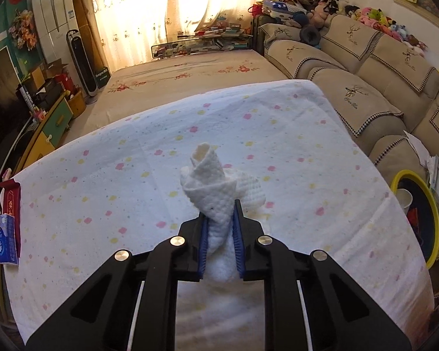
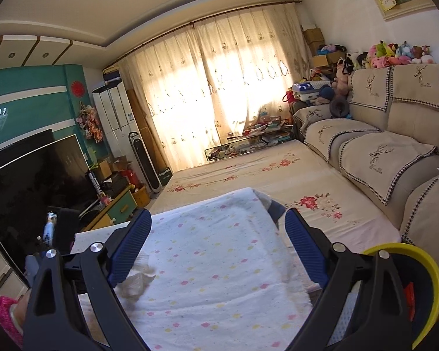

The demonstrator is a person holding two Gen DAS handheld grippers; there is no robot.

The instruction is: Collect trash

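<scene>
Little legible text. Dark green box (image 1: 101, 76) just right of the black-and-white tower fan (image 1: 82, 64) carries white lettering, looks like "Bergeo", uncertain. Black spine or box (image 1: 29, 99) on the low cabinet left of the fan shows white capitals, not readable. Sofa-cover embroidery script (image 1: 354, 106) illegible.

A white cloth with pink and yellow flowers (image 1: 172, 152) covers the table. A big beige sofa (image 1: 374, 67) stands along the right side, with soft toys (image 2: 395, 54) lined up on top (lots of colors). A black TV (image 2: 29, 181) sits on the left. Sun shines through the curtains (image 2: 219, 87).
</scene>
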